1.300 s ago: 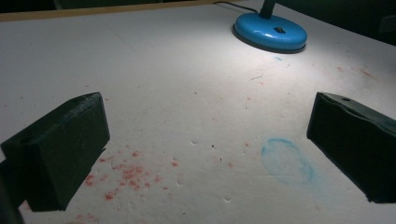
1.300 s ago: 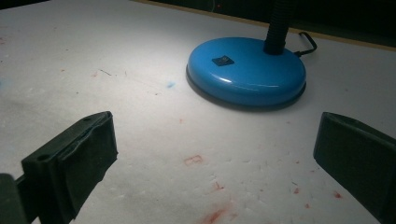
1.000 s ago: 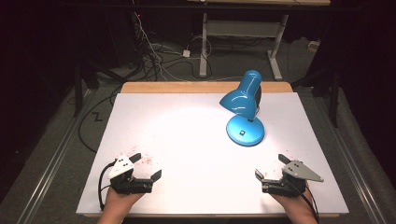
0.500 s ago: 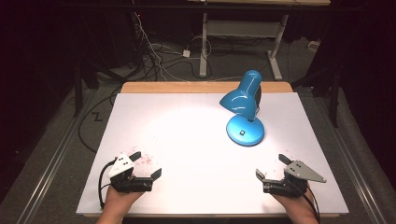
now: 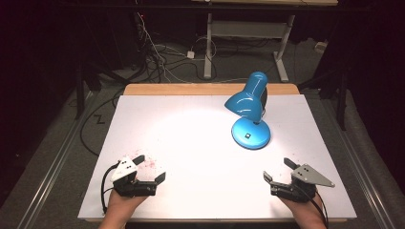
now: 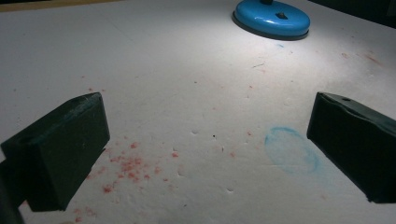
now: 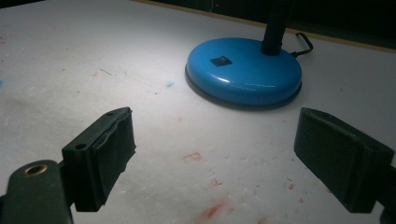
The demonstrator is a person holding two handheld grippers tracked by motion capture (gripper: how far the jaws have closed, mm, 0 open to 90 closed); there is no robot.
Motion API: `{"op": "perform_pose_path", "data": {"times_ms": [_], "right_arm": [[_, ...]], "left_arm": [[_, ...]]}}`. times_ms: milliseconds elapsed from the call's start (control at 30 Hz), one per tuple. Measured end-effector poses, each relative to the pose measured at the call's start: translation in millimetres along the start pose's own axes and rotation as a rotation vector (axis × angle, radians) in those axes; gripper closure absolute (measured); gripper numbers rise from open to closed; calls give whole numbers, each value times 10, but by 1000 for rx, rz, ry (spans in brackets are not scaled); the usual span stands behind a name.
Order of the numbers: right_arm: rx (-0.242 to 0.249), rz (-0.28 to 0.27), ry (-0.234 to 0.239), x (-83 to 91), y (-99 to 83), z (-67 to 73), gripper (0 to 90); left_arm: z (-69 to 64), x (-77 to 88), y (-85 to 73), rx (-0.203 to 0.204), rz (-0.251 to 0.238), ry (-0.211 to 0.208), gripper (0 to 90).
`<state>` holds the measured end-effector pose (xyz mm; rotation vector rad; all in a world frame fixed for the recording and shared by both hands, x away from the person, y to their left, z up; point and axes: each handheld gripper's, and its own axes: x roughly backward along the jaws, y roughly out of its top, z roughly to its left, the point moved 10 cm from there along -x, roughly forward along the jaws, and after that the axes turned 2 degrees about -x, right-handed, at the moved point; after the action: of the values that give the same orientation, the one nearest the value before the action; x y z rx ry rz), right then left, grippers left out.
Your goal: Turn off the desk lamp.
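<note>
White foam board (image 5: 191,143) covers the table before a dark, cabled floor. From above, a glossy blue desk lamp (image 5: 250,117) stands ahead of the right gripper (image 5: 278,171), shade tilted leftward; the left gripper (image 5: 150,168) rests well apart, jaws spread. Left gripper view: red specks (image 6: 128,165) and a faint blue ring (image 6: 292,151) between parted jaws. Right gripper view: lamp's round base (image 7: 243,72) ahead of parted jaws. No writing is legible.

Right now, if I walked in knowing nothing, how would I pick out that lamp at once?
Start at the big white tabletop under the bright pool of light. On its far right part stands a glossy blue desk lamp, with a round flat base and a hood tilted down. It is the table's one colourful standing object; the two black grippers lie near the front edge.
</note>
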<state>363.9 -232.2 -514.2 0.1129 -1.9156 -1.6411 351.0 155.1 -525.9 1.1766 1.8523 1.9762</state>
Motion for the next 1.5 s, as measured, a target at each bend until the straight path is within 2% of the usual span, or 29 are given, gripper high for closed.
{"op": "perform_pose_path", "data": {"times_ms": [367, 533, 1233, 1500], "right_arm": [[-11, 19, -1, -8, -36, -19, 199], [-17, 29, -1, -10, -54, -26, 257], [-47, 53, 37, -7, -90, -12, 618], [-54, 67, 45, -5, -106, -15, 719]], "left_arm": [[7, 3, -1, -2, 1, 3, 0], [5, 1, -2, -3, 2, 1, 0], [13, 2, -7, 1, 3, 1, 0], [17, 5, -6, 1, 3, 1, 0]]}}
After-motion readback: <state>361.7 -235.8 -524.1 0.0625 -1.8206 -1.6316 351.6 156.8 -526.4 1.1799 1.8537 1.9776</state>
